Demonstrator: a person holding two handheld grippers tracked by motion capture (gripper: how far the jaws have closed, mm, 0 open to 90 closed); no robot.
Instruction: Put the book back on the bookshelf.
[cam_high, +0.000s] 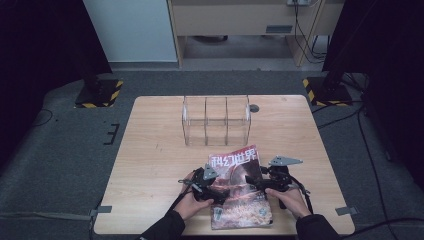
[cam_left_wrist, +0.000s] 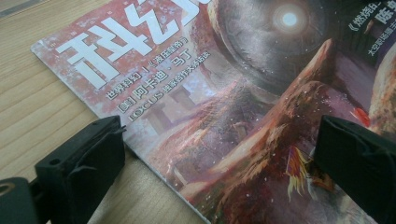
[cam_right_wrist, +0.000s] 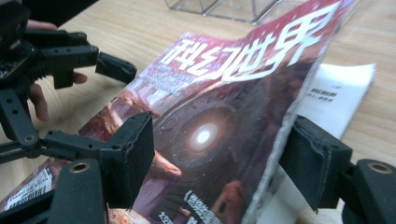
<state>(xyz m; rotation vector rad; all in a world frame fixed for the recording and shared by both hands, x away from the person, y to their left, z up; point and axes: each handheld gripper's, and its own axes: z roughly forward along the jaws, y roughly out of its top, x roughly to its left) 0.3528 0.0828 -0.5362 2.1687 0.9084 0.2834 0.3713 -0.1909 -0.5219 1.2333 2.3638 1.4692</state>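
A magazine with a red and dark space cover lies near the front edge of the wooden table. My left gripper sits at its left edge. In the left gripper view the jaws stand wide apart, one over bare wood and one over the cover, and neither presses on it. My right gripper is at the magazine's right edge. There the cover and several pages are lifted and run slantwise between its jaws. They lean on the right-hand jaw, and a white inner page shows beneath.
A clear acrylic organizer with three compartments stands upright at the middle of the table, just beyond the magazine. Bare wood lies to either side of it. Black stands with striped bases sit on the floor at the far corners.
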